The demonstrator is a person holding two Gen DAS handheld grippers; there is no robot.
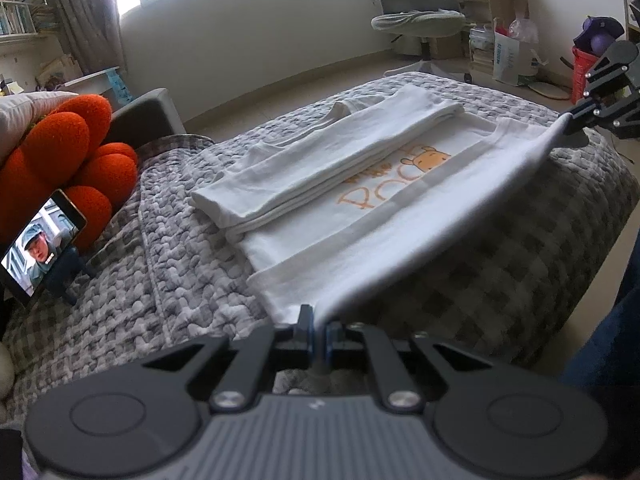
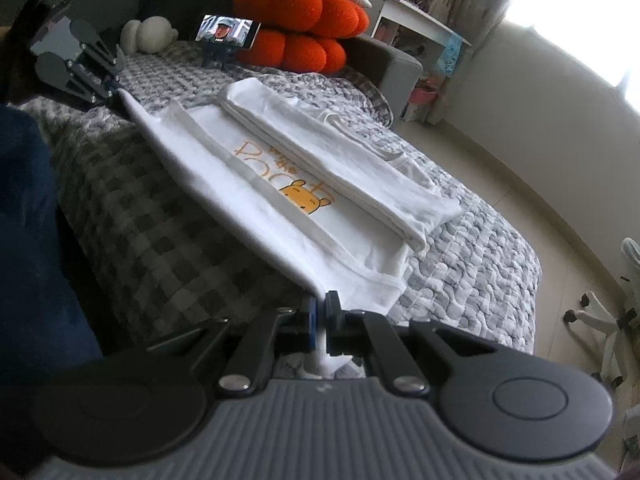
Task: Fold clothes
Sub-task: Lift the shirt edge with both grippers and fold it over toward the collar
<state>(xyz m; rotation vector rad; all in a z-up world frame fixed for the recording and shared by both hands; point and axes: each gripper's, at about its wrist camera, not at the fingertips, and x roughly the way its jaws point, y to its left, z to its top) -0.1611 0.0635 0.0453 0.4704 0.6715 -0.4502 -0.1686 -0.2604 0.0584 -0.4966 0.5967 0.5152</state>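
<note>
Partly folded, a white T-shirt [image 1: 320, 236] with an orange cartoon print lies on the grey checked quilt [image 1: 180, 248] of a bed, its far side already doubled over into a long band. Its near edge is lifted and stretched taut between the two tools: the left gripper [image 1: 318, 322] is clamped on one corner, the right gripper [image 2: 320, 306] on the other. Behind the shirt an orange cushion [image 2: 298, 24] sits by a phone [image 2: 228, 31] propped on a stand.
</note>
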